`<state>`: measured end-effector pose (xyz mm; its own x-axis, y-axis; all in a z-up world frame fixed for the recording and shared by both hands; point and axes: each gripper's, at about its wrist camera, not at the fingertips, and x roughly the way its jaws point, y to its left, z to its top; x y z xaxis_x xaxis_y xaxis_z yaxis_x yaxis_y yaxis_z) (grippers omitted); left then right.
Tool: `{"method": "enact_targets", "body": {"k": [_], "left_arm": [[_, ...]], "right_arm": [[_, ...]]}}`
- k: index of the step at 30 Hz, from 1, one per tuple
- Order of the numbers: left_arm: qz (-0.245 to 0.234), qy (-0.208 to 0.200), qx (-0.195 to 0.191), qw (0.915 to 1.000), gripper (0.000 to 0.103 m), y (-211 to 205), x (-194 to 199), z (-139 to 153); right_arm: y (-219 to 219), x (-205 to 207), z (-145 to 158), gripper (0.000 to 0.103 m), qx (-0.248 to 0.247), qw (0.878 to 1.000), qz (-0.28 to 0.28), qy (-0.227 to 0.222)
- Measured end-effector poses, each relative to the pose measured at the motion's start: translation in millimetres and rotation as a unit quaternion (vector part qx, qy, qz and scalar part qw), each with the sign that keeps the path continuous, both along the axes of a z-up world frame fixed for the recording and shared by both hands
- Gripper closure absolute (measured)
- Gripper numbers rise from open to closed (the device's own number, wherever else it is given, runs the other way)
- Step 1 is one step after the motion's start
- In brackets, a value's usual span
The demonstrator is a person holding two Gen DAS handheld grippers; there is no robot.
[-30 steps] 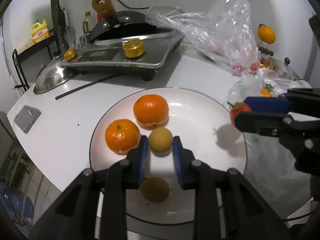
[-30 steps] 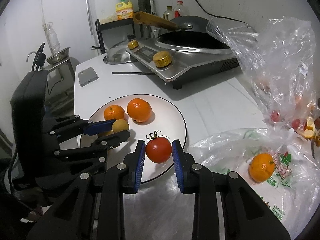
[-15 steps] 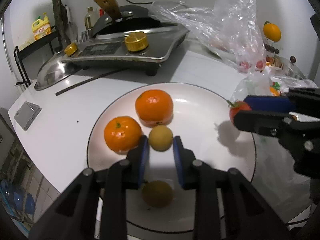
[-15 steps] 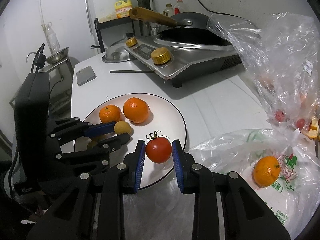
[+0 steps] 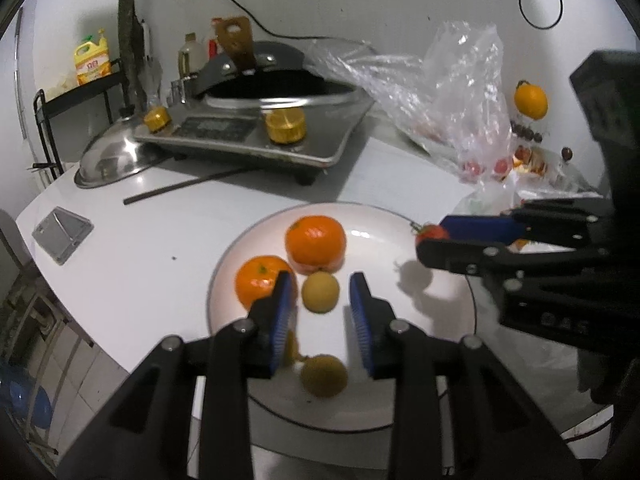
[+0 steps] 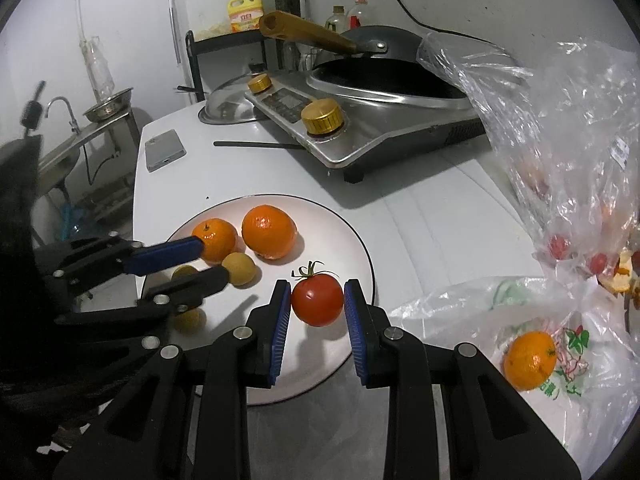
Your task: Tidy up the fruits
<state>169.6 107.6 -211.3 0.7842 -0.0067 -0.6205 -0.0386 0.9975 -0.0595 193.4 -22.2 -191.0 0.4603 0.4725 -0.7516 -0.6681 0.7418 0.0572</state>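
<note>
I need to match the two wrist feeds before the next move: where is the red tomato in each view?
Left wrist view: the tomato peeks out at right of centre, over the plate's far-right rim, mostly hidden behind the right hand-held gripper.
Right wrist view: the tomato sits low at centre, gripped between the blue pads, above the plate's near edge.
Shared landmark: the larger orange on the white plate.

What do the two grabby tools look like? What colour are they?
Both tools are the same. The left tool and right tool are black, with angular linked arms dotted with round silver bolts. Each has two straight fingers lined with ribbed blue pads. No cables, markings or sleeves show.
</note>
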Motion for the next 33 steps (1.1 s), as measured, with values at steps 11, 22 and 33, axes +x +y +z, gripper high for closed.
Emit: {"method": "enact_targets", "body": {"k": [11, 22, 33], "left_arm": [[0.026, -0.023, -0.006, 0.9994, 0.071, 32, -12, 8], [0.054, -0.023, -0.017, 0.9981, 0.071, 59, -14, 0], [0.047, -0.015, -0.020, 0.9986, 0.069, 55, -13, -3]], "right_arm": [[27, 13, -13, 0.073, -0.017, 1.000, 0.005, 0.000], [43, 25, -29, 0.073, -0.037, 0.999, -0.003, 0.002], [47, 29, -32, 0.068, -0.050, 0.999, -0.012, 0.000]]}}
